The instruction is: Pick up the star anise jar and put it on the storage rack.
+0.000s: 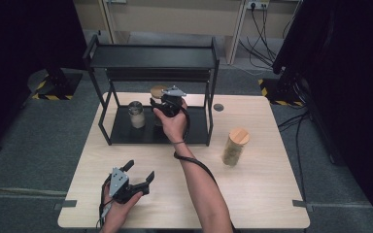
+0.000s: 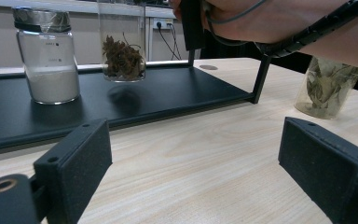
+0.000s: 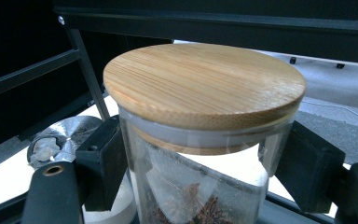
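The right gripper (image 1: 161, 106) pinches a wooden-lidded spice jar (image 3: 200, 140) just above the black rack's (image 1: 126, 133) lower shelf, beside the white-powder jar (image 1: 137, 114), while the left gripper (image 1: 138, 174) rests spread before the rack.

The high view is soft and slightly grainy, with even overhead light on the pale wooden table (image 1: 252, 194) and darkness at the upper left and right of the frame. In the left gripper view, the 2 black jaws at the bottom are blurred, and the black metal shelf (image 2: 168, 93) carries a soft shadow. In the right gripper view, the round bamboo lid (image 3: 205, 84) is sharp, with overexposed white at lower left.
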{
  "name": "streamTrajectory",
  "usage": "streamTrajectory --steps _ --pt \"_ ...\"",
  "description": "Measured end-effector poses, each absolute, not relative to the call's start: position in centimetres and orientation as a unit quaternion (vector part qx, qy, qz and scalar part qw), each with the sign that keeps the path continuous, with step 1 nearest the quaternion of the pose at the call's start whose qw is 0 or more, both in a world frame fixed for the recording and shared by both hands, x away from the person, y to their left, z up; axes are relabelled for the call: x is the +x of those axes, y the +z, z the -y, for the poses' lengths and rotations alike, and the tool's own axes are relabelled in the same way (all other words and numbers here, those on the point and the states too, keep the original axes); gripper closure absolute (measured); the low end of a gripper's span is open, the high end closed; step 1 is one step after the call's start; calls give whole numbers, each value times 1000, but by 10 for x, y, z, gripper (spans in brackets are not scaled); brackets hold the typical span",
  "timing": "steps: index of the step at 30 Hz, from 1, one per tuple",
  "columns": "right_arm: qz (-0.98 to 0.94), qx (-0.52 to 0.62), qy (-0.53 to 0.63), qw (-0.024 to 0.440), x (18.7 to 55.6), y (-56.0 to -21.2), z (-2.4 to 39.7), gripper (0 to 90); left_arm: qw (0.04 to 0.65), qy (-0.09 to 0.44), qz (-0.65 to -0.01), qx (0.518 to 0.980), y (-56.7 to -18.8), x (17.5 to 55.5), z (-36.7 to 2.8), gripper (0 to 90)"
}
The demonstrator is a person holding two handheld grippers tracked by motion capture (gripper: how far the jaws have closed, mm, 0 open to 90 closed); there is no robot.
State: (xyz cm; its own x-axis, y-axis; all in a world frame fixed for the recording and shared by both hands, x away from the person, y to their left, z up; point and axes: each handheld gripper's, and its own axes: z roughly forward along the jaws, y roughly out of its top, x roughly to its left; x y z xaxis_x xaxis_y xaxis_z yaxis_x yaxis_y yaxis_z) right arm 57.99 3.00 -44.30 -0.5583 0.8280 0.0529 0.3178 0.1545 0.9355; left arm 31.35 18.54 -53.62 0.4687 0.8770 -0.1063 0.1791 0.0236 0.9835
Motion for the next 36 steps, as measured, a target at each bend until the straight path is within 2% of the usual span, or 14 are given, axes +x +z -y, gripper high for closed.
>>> streamTrajectory --steps 36 --pt "-722 390 509 259 577 -458 -33 251 580 303 -416 631 -536 313 -185 91"
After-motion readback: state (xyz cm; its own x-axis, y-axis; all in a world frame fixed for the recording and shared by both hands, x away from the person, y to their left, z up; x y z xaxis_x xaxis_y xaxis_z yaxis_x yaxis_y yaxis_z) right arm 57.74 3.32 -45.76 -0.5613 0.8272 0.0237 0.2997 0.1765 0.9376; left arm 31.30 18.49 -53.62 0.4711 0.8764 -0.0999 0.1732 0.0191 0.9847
